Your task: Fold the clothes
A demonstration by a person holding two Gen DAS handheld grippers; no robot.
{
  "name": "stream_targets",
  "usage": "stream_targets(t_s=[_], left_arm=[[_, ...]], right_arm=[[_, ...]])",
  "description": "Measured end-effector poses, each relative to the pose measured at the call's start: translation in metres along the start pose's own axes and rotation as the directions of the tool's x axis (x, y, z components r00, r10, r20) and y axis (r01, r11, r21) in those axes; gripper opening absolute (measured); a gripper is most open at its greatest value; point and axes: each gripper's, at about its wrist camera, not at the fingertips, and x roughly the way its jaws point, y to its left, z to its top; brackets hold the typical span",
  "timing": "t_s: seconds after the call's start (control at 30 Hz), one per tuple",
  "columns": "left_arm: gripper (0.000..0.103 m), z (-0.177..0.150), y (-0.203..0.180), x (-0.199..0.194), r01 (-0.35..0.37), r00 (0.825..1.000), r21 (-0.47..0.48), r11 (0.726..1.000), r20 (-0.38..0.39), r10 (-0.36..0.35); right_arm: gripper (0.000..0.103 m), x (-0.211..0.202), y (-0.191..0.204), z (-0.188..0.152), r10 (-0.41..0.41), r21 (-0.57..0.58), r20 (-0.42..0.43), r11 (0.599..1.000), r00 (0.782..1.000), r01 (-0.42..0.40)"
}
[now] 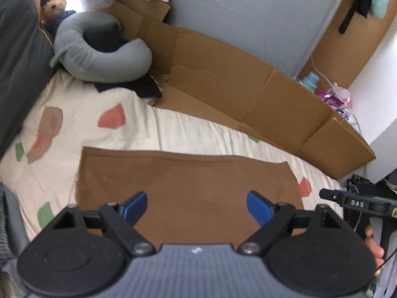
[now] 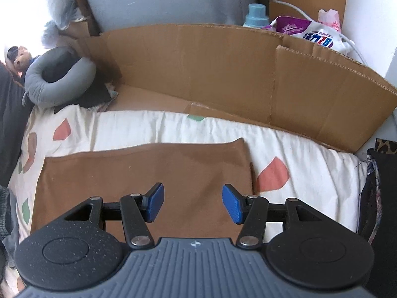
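A brown garment (image 1: 188, 183) lies flat as a neat rectangle on a cream bedsheet (image 1: 173, 129) with coloured patches. It also shows in the right wrist view (image 2: 139, 171). My left gripper (image 1: 197, 207) is open and empty, hovering above the garment's near part. My right gripper (image 2: 193, 203) is open and empty, above the garment's near right part. The tip of the right gripper (image 1: 357, 201) shows at the right edge of the left wrist view, past the garment's right edge.
A grey neck pillow (image 1: 99, 52) and a teddy bear (image 1: 53, 2) lie at the bed's far left. Flattened cardboard (image 2: 223, 74) stands along the far side. A detergent bottle (image 2: 256, 16) and a bag (image 2: 310, 31) sit behind it. Dark clothes (image 2: 382, 186) hang at the right.
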Motion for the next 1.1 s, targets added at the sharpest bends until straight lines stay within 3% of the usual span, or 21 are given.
stream_targets(t_s=[0.43,0.67,0.83,1.1], left_arm=[[0.089,-0.058,0.015,0.061,-0.059,0.991,-0.003,0.998,-0.124,0.058],[0.089,-0.084,0.009,0.083,0.005,0.981,0.005,1.000,-0.193,-0.004],[0.088,-0.101,-0.008,0.095,0.042,0.968,0.077,0.996,-0.250,-0.021],[0.088,-0.120,-0.009,0.116,0.043,0.956,0.064,0.997,-0.293,-0.022]], right_arm=[[0.060,0.038,0.001,-0.073,0.007,0.031,-0.069,1.000,0.998,-0.005],[0.059,0.055,-0.003,-0.104,0.036,-0.001,-0.133,0.999,0.990,-0.037],[0.058,0.066,-0.001,-0.114,0.073,-0.021,-0.175,0.997,0.982,-0.078],[0.057,0.077,-0.008,-0.131,0.016,-0.076,-0.210,0.997,0.977,-0.033]])
